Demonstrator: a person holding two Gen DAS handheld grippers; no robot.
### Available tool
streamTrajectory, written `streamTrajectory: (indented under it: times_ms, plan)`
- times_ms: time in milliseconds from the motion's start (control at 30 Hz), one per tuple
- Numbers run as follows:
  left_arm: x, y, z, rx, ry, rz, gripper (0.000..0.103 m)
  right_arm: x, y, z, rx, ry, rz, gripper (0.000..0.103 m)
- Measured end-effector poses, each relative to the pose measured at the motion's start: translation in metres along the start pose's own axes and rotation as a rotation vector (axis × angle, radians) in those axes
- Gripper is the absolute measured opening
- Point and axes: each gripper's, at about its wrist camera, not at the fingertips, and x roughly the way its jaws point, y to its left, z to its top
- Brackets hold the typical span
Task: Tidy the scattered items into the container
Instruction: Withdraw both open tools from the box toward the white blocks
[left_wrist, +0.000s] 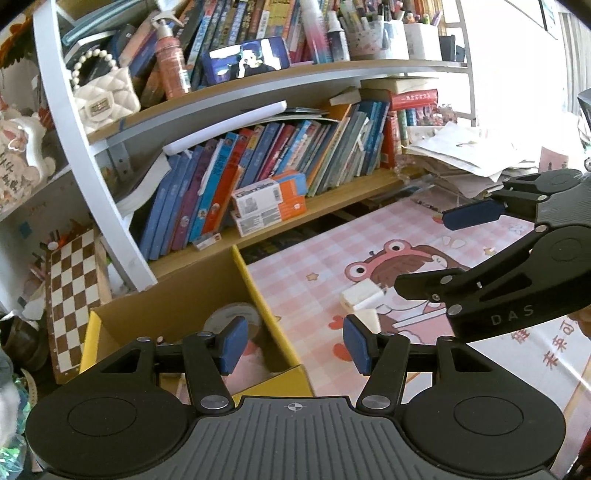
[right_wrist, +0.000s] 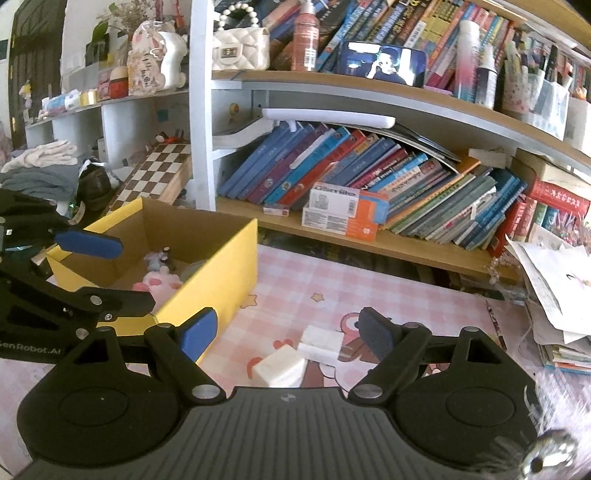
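Observation:
Two white foam blocks lie on the pink checked mat: one block (right_wrist: 280, 365) near and another block (right_wrist: 320, 341) just behind it. They also show in the left wrist view (left_wrist: 361, 297). My right gripper (right_wrist: 290, 332) is open and empty, hovering just above and in front of the blocks. My left gripper (left_wrist: 295, 341) is open and empty over the right wall of the yellow cardboard box (left_wrist: 258, 291). The box (right_wrist: 221, 266) holds a pink plush toy (right_wrist: 159, 282), a tape roll (left_wrist: 236, 317) and small items.
A bookshelf (right_wrist: 369, 236) full of books runs behind the mat, with orange-white cartons (right_wrist: 343, 214) on its lower board. A paper pile (right_wrist: 554, 288) sits at the right. A chessboard (left_wrist: 72, 295) leans left of the box.

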Motion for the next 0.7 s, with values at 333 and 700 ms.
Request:
streamTrajectory:
  times_ms: [333, 700]
  plan:
    - [0.007, -0.035, 0.008, 0.013, 0.015, -0.006, 0.058, 0.001, -0.027, -0.013, 0.027, 0.013, 0.018, 0.083]
    - [0.025, -0.062, 0.008, -0.017, 0.043, -0.012, 0.058, 0.013, -0.051, -0.021, 0.071, 0.048, -0.011, 0.083]
